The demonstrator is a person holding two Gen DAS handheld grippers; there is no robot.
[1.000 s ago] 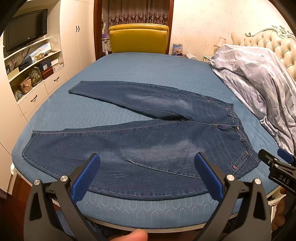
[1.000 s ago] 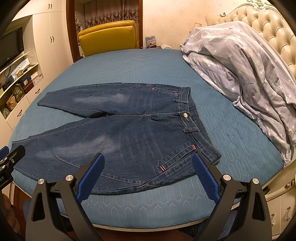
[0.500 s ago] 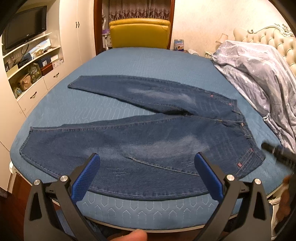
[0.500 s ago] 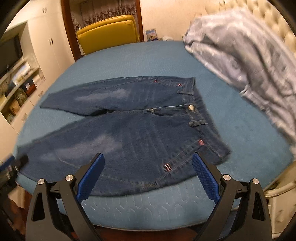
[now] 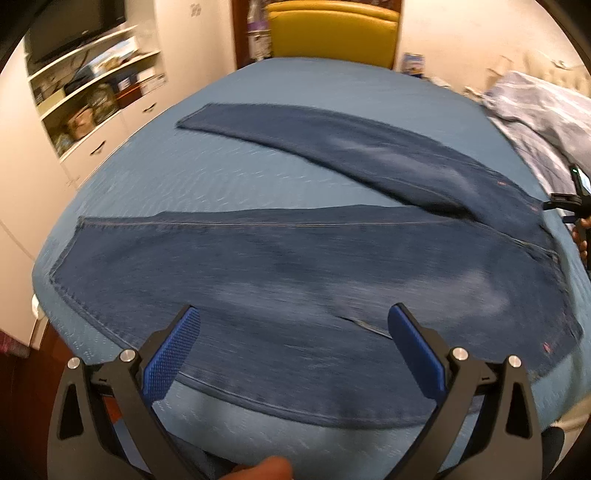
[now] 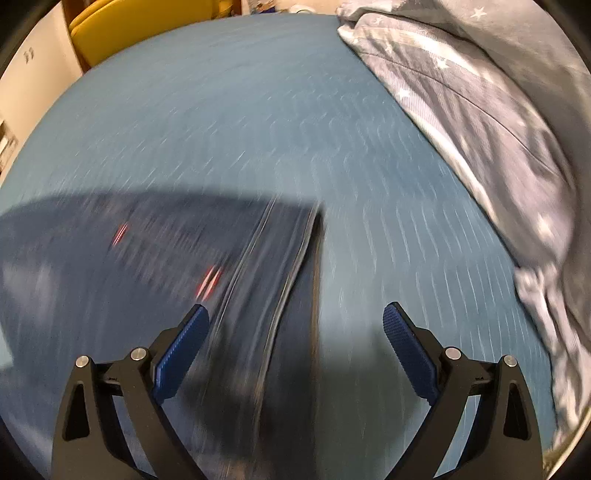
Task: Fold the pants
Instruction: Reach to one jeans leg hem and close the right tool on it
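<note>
Dark blue jeans (image 5: pixel 332 266) lie flat on the blue bed (image 5: pixel 229 173), legs spread toward the left, waist at the right. My left gripper (image 5: pixel 293 325) hangs open above the near leg, close to the bed's front edge, nothing between its blue pads. In the right wrist view, blurred by motion, the jeans' waistband (image 6: pixel 280 266) runs up between the open fingers of my right gripper (image 6: pixel 295 321), which is low over it. The right gripper (image 5: pixel 569 206) also shows at the far right of the left wrist view, by the waist.
A grey star-patterned duvet (image 6: pixel 491 122) is heaped on the bed's right side. A yellow chair (image 5: pixel 332 33) stands behind the bed. White shelves and drawers (image 5: pixel 92 96) line the left wall. A fingertip (image 5: pixel 266 469) shows at the bottom edge.
Both grippers moved forward and down over the bed. The right one went much further, from the front edge to right above the waistband. Both stay open.
</note>
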